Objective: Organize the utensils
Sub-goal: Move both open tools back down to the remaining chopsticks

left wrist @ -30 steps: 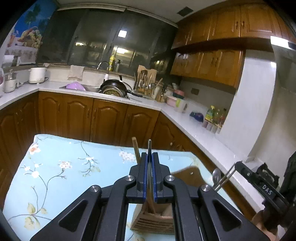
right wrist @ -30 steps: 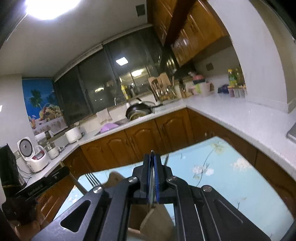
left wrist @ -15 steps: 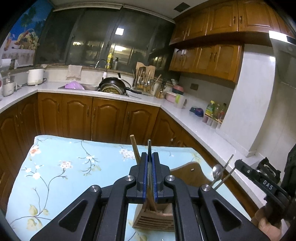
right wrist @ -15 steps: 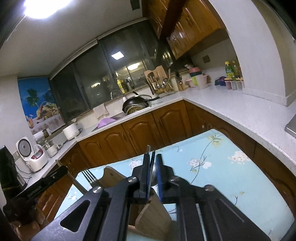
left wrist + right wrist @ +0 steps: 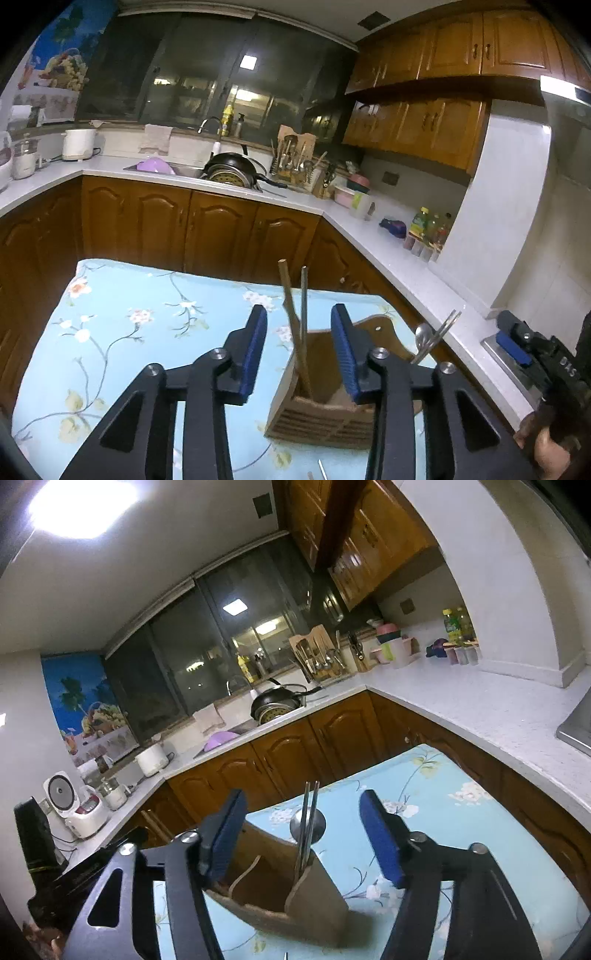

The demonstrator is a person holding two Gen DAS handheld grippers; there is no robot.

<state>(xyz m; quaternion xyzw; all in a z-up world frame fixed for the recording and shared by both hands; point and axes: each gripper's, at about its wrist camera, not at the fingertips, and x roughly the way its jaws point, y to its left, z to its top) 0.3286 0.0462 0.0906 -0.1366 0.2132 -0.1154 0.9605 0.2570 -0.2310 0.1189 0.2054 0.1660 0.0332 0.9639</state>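
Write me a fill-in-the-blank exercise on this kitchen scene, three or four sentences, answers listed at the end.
1. The wooden utensil holder stands on a ____ blue floral tablecloth.
2. A chopstick stands in the holder, with the pads of the left hand-held gripper ____ it.
3. Seen from the right hand-held gripper, a metal ____ stands in the holder.
4. On the far counter, a black ____ sits by the sink.

Answers: light; apart from; spoon; pan

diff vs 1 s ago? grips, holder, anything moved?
Both let go: left hand-held gripper is opening off the chopsticks, right hand-held gripper is opening off the metal utensils; both sets now stand free in the wooden holder. Holder and floral tablecloth unchanged.
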